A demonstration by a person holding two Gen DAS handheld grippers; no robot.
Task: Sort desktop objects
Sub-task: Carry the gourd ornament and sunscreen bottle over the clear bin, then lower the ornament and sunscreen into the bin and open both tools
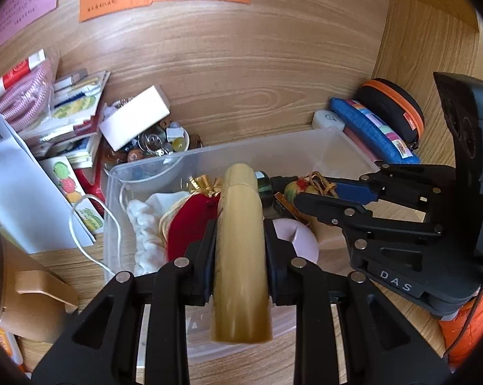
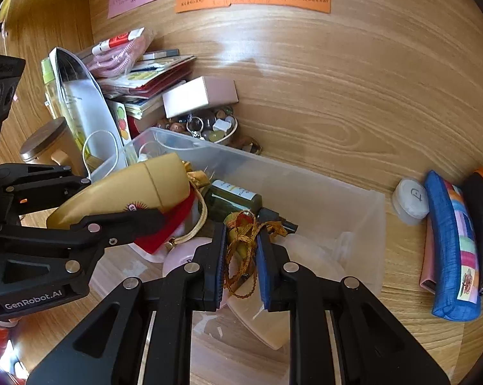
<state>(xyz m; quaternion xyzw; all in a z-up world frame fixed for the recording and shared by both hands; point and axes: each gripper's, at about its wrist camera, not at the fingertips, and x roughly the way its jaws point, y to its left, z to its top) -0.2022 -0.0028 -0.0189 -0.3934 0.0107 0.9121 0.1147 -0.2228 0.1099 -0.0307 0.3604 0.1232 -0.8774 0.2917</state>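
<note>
Your left tool [image 1: 240, 253] grips the tan tube [image 1: 239, 256] across its body, cap forward, above the clear bin [image 1: 347, 147]. Lower it onto the red pouch [image 1: 190, 224] and only then let go, so it doesn't roll out over the rim. On to the right: your right tool [image 2: 241, 256] is closed on the gold-corded charm [image 2: 241, 240], hanging just over the green bottle [image 2: 231, 197] inside the bin. Ease down past that bottle, release low, and watch the cord doesn't snag a finger [image 2: 265, 269].
</note>
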